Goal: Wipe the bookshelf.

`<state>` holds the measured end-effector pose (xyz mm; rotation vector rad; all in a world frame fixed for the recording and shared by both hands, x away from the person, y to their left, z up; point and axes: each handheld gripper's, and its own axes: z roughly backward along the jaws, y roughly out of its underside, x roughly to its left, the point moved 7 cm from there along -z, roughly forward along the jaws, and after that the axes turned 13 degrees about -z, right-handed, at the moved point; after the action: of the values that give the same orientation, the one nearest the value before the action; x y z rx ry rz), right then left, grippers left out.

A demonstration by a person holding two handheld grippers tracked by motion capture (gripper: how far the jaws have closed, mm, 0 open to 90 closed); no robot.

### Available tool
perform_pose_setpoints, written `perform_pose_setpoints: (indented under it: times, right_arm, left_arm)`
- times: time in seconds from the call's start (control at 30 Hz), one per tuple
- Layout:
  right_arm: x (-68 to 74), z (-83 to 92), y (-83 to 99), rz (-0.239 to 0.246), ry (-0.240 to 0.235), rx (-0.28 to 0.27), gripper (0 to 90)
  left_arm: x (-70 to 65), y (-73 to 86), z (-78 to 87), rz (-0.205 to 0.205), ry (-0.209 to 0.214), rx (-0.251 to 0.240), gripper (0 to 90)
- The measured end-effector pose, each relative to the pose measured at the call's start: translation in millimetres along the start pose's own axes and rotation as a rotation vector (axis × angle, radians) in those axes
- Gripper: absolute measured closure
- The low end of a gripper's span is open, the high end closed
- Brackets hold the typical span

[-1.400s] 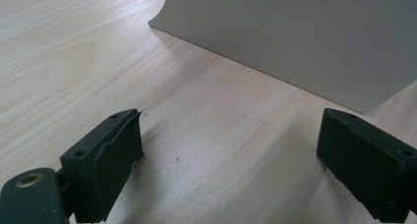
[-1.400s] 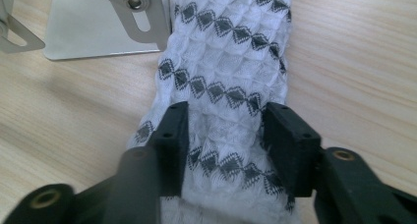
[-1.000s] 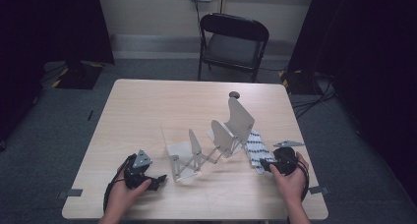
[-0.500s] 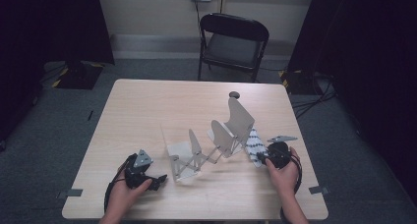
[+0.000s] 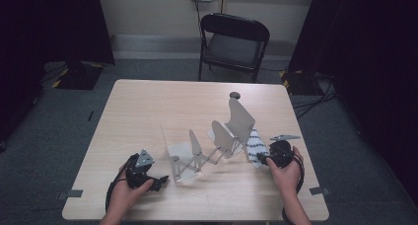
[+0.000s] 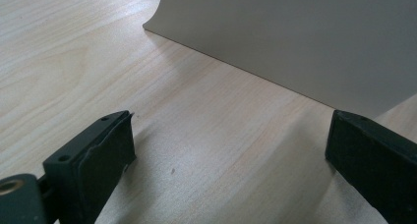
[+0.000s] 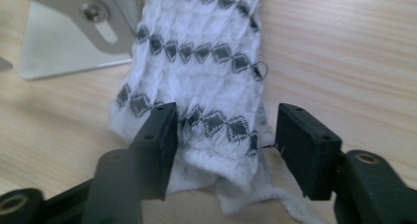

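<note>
Right gripper [image 7: 223,150] has just been opening, jaws straddling my white, black-diamond woven cloth [image 7: 196,62] near the counter's [image 5: 148,101] right edge, unpinched, ready for regrasping; left gripper [image 6: 231,155] gapes empty.

In your right gripper view, the patterned cloth [image 7: 196,81] is running off the top edge, and its near end is slipping behind the jaws. In your left gripper view, the grey panel [image 6: 295,37] is getting cut off at the top and right. From above, the small dark object [image 5: 235,94] is staying too small to identify.
</note>
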<state>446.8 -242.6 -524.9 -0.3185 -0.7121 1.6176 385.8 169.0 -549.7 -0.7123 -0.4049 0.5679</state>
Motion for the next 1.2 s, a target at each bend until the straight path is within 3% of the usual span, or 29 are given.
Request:
perform_pose_setpoints:
  times: [0.1, 0.23, 0.3, 0.4, 0.53, 0.8, 1.2]
  right_arm:
    - [1.8, 1.2, -6.8, 0.015, 0.012, -0.011, 37.3]
    - [8.4, -12.0, -12.2, 0.043, 0.005, 0.000, 38.4]
    - [12.0, -20.4, -9.9, 0.076, 0.003, 0.026, 48.6]
    - [15.4, -21.8, -10.5, 0.056, -0.017, 0.023, 63.1]
    - [17.6, -21.4, -11.5, 0.067, -0.041, 0.040, 73.5]
    - [19.0, -13.5, -13.7, 0.059, -0.057, 0.041, 77.1]
    - [24.0, 19.3, -36.3, 0.042, -0.088, -0.004, 77.9]
  left_arm:
    - [0.0, 0.0, 0.0, 0.000, 0.000, 0.000, 4.1]
    - [0.0, 0.1, 0.1, -0.001, 0.000, 0.001, 4.1]
    - [0.0, 0.0, 0.0, 0.000, 0.000, 0.001, 4.1]
    - [0.1, -0.2, -0.3, -0.001, -0.004, 0.002, 4.0]
    - [0.4, -0.7, -1.0, -0.003, -0.005, 0.001, 3.2]
    - [0.3, -0.6, -0.9, -0.003, -0.006, 0.003, 3.1]
    - [0.6, -0.3, -0.6, -0.010, -0.006, 0.006, 3.0]
